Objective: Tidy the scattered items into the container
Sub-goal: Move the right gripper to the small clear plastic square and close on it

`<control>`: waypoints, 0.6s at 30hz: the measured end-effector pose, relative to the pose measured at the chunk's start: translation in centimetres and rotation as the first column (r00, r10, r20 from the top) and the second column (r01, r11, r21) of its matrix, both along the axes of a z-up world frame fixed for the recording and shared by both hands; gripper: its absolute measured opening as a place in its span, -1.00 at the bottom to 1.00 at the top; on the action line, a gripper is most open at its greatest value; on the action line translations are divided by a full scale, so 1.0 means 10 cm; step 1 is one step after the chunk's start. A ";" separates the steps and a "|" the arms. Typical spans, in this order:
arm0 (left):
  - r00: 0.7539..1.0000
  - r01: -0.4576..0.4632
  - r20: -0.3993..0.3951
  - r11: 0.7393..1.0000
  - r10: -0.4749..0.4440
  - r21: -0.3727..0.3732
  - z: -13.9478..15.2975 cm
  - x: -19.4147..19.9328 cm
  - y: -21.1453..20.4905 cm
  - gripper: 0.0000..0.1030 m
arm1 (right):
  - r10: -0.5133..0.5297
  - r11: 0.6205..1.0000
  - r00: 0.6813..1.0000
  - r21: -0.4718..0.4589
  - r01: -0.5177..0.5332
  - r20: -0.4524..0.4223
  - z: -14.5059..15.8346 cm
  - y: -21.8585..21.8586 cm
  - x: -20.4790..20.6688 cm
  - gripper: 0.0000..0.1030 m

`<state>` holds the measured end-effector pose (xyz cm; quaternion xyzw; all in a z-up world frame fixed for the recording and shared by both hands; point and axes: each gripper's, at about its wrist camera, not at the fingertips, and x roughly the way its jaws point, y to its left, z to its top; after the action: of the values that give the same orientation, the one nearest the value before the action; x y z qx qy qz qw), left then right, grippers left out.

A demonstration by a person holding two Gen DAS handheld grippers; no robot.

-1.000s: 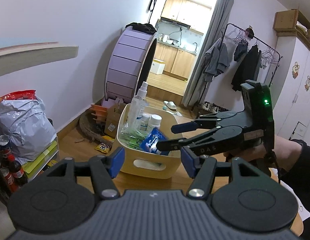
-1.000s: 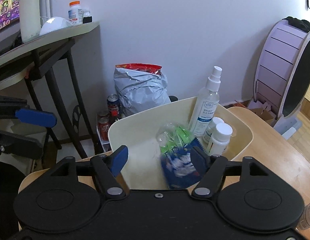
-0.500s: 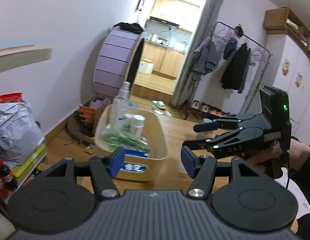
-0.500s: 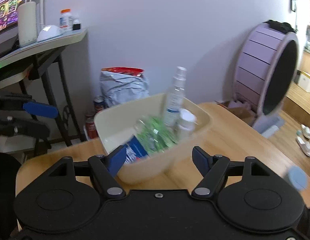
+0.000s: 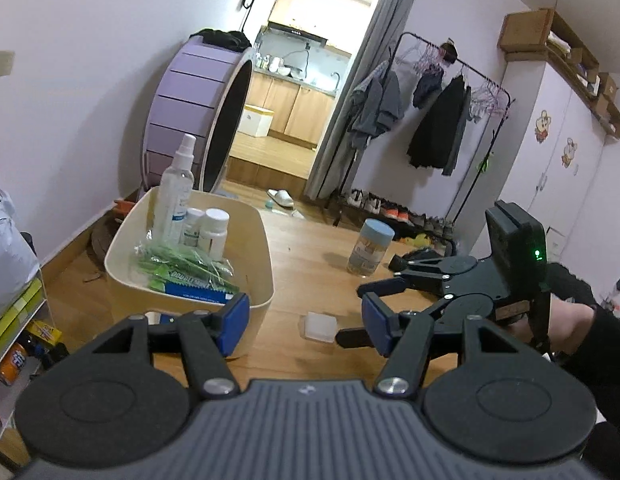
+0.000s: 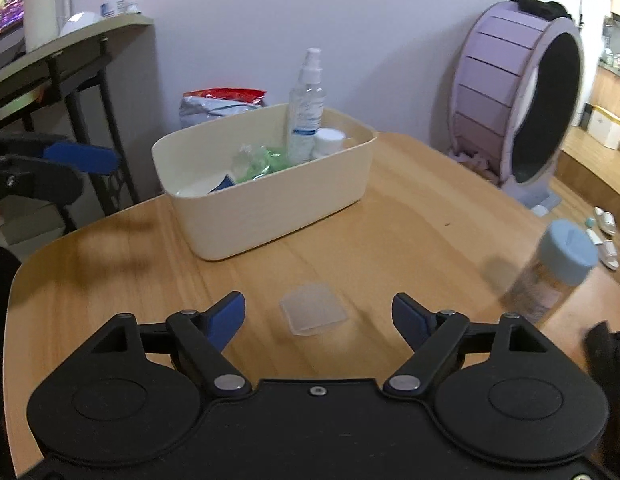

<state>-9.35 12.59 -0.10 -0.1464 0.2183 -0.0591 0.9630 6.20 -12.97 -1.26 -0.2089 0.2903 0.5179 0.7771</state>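
Withdrawn from over the container (image 6: 270, 204) since 1 second ago, when it hung above the tub with a blue packet between its fingers, the right gripper (image 6: 317, 318) now sits low over the table (image 6: 409, 216), jaws spread wide and holding nothing. The blue packet (image 5: 198, 290) now lies inside the tub.

Item 1: container, cream plastic tub, standing on the table's far-left part as the right wrist sees it. Contents: 1 spray bottle (image 6: 306, 108) upright at the far wall, 2 white-capped bottles (image 5: 208, 232) just beside it, green sachets (image 5: 182, 262), the blue packet on top at the near wall. The tall pieces stand at the back, so the near half stays free for flat drops.

Item 2: small translucent box (image 6: 313, 308), flat on the table, directly between the right gripper's fingers but not touched. By my judgement this is the next pick; the wide opening suits its square sides.

Item 3: blue-lidded jar (image 6: 549, 276), upright on the table to the right, well apart from the tub, blurred in the right wrist view.

Item 4: left gripper (image 5: 302, 322), also wide open and empty, held near the tub's front corner, apparently standing clear of the other one's work.

Progress, as I judge it: most items stowed, 2 left out.
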 end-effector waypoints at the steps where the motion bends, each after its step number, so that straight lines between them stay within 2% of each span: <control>1: 1.000 0.001 -0.004 1.000 -0.001 0.009 0.00 0.01 0.00 0.19 | 0.014 1.000 1.000 -0.006 -0.014 0.005 -0.03 0.03 0.00 0.55; 4: 1.000 0.001 -0.020 0.999 0.000 0.041 0.03 0.06 -0.01 0.19 | 0.036 0.999 0.999 -0.036 -0.035 0.020 -0.12 0.12 -0.01 0.46; 10: 0.997 0.002 -0.081 0.995 0.006 0.104 0.09 0.14 -0.04 0.19 | 0.063 0.996 0.998 -0.066 -0.063 0.003 -0.25 0.19 0.01 0.14; 14: 0.992 0.008 -0.126 0.996 0.003 0.086 0.09 0.15 -0.02 0.19 | 0.044 0.997 0.999 -0.058 -0.044 -0.004 -0.24 0.16 0.05 -0.26; 16: 0.990 0.009 -0.143 0.997 0.001 0.073 0.09 0.16 -0.01 0.20 | 0.048 0.997 0.999 -0.061 -0.049 -0.009 -0.22 0.14 0.07 -0.30; 18: 0.989 0.008 -0.146 0.997 0.002 0.072 0.10 0.16 -0.02 0.20 | 0.049 0.997 0.999 -0.056 -0.049 -0.002 -0.21 0.13 0.06 -0.42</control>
<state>-7.76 12.43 0.88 -0.1152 0.2903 -0.0418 0.9491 6.77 -11.69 -3.32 -0.2374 0.2999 0.5286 0.7578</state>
